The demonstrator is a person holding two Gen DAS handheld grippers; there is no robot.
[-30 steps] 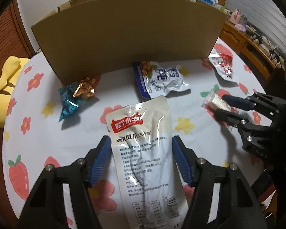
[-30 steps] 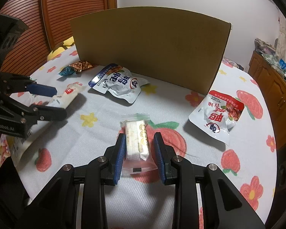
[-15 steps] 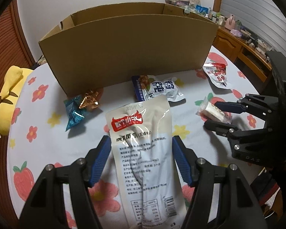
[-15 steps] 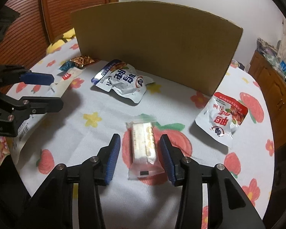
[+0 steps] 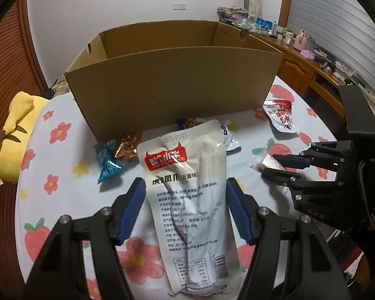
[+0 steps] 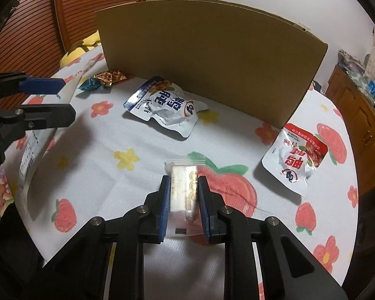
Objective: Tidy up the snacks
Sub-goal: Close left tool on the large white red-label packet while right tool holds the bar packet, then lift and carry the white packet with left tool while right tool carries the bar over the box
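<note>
A long white snack pouch (image 5: 177, 160) with a red label hangs above the table, and my left gripper (image 5: 185, 182) is shut on its sides. In the right wrist view that pouch (image 6: 28, 155) dangles below the left gripper (image 6: 68, 100). A small clear biscuit packet (image 6: 183, 190) lies on the flowered tablecloth (image 6: 127, 175). My right gripper (image 6: 184, 178) is closing on it, its blue pads against both sides. The left wrist view shows the right gripper (image 5: 268, 165) on that packet (image 5: 262, 161). An open cardboard box (image 5: 177, 82) stands behind, its inside showing no snacks.
A blue-and-white pouch (image 6: 165, 107) lies before the box wall (image 6: 207, 57), and a red-and-white pouch (image 6: 296, 160) sits at the right. Teal (image 5: 107, 162) and gold (image 5: 126, 146) candy wrappers lie at the left. A yellow plush (image 5: 12, 135) rests at the table's left edge. A wooden sideboard (image 5: 302, 70) stands behind.
My left gripper has risen with the white pouch, so the box's inside now shows. My right jaws opened around the biscuit packet, then closed onto it.
</note>
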